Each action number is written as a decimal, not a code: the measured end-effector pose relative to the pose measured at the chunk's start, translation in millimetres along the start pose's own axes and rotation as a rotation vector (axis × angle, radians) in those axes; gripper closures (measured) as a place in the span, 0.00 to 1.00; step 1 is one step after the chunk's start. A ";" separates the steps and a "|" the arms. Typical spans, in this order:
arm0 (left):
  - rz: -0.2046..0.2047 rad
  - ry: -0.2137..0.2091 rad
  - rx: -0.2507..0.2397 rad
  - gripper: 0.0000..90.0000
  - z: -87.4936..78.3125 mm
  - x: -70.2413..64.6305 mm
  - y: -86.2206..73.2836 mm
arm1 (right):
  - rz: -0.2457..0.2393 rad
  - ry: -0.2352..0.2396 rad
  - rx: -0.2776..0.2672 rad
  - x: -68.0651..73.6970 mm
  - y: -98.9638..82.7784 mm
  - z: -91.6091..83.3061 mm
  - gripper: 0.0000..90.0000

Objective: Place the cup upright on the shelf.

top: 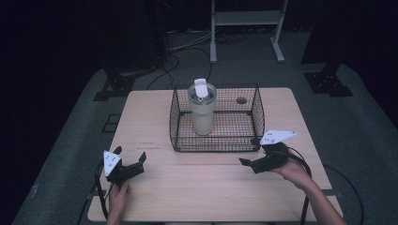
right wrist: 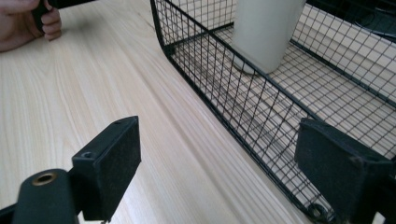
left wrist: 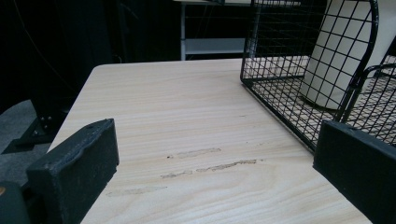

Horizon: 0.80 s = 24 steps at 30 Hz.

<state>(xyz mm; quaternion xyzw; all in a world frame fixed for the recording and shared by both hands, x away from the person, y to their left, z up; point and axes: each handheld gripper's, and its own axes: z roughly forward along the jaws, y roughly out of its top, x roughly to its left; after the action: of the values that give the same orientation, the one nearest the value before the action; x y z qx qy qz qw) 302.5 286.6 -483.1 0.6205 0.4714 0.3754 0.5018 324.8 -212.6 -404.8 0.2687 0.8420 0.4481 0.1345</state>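
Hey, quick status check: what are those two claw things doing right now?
Left hand-held gripper open, empty. Right hand-held gripper open, empty, beside wire basket. Tumbler upright inside basket. Nothing between.

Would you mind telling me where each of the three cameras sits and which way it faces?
High view: above the person's side, looking forward and down at the table; both forearms and tongs enter from below.
Left gripper view: rides the left tongs, facing the wire basket; own jaws show.
Right gripper view: rides the right tongs, facing the basket; the other hand shows.
All share the tumbler.
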 end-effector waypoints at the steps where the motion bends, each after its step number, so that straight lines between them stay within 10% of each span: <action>1: 0.001 0.000 0.001 0.00 -0.1 0.1 0.0 | 0.003 -0.001 0.002 0.3 -1.7 0.0 0.15; 24: 0.006 0.000 0.002 0.00 -0.2 -0.3 0.0 | 0.059 -0.018 0.008 -1.9 -39.6 -7.5 0.16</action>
<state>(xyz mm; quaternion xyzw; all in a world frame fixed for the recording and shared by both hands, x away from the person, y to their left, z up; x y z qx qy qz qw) 302.3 286.4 -483.1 0.6222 0.4701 0.3765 0.5001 309.6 -236.8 -433.4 0.2980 0.8343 0.4460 0.1279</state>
